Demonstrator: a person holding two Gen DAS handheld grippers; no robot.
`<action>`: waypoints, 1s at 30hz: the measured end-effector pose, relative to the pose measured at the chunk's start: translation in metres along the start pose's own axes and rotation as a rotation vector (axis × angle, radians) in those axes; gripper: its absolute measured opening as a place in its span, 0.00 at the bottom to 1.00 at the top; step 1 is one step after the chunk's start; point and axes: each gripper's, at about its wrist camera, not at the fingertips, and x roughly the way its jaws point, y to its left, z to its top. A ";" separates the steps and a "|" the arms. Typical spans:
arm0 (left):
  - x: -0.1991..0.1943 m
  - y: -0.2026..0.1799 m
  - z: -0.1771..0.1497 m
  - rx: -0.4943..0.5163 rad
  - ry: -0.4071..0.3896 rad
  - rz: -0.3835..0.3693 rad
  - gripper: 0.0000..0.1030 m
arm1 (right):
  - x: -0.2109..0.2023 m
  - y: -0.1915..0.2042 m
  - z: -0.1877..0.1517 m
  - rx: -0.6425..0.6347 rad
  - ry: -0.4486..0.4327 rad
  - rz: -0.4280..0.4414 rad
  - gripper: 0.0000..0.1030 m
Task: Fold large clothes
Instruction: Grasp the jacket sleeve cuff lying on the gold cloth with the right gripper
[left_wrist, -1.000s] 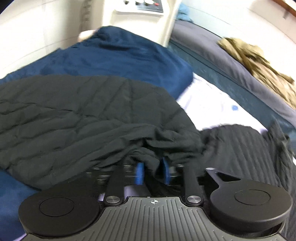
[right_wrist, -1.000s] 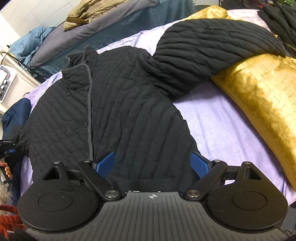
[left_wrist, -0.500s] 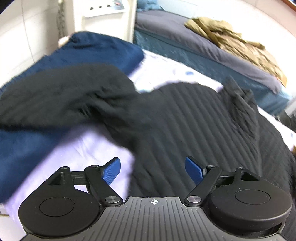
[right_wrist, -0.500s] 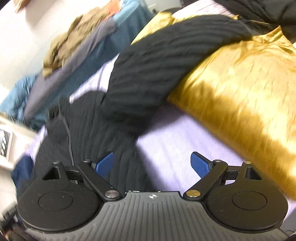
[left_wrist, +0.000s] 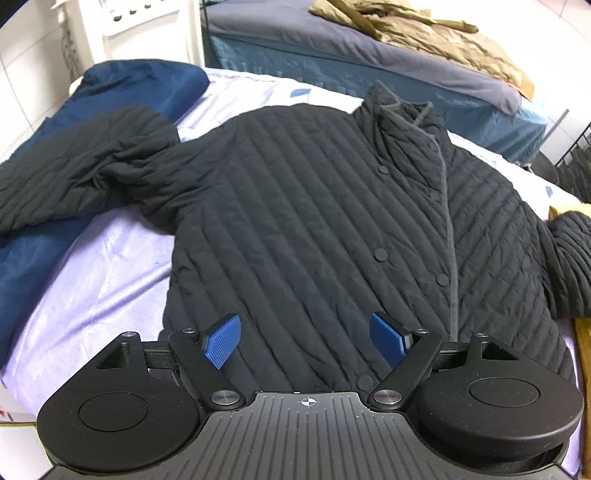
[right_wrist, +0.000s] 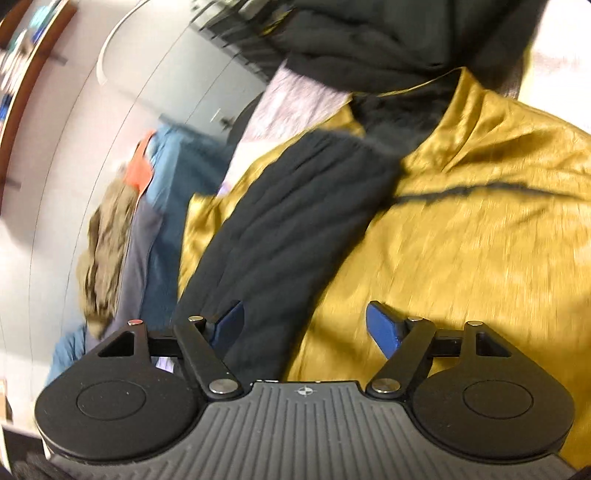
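Both jaws stand spread and grasp nothing: left gripper (left_wrist: 304, 341) over the hem of the black quilted jacket (left_wrist: 314, 221), right gripper (right_wrist: 304, 328) over its sleeve (right_wrist: 295, 229), which crosses a gold pillow (right_wrist: 480, 240). Jacket lies flat, front up, on the lavender sheet (left_wrist: 92, 288); collar points away, long axis hem-to-collar. Bare sheet borders its left edge; navy blanket (left_wrist: 122, 88) lies beyond.
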 end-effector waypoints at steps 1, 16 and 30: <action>-0.001 -0.002 -0.001 0.001 0.002 0.002 1.00 | 0.005 -0.005 0.007 0.027 -0.008 0.000 0.73; -0.013 -0.017 -0.025 0.007 0.028 0.016 1.00 | 0.029 -0.003 0.057 0.043 -0.130 0.053 0.10; 0.007 -0.024 -0.024 0.040 0.068 -0.044 1.00 | -0.031 0.011 0.071 -0.066 -0.258 0.096 0.06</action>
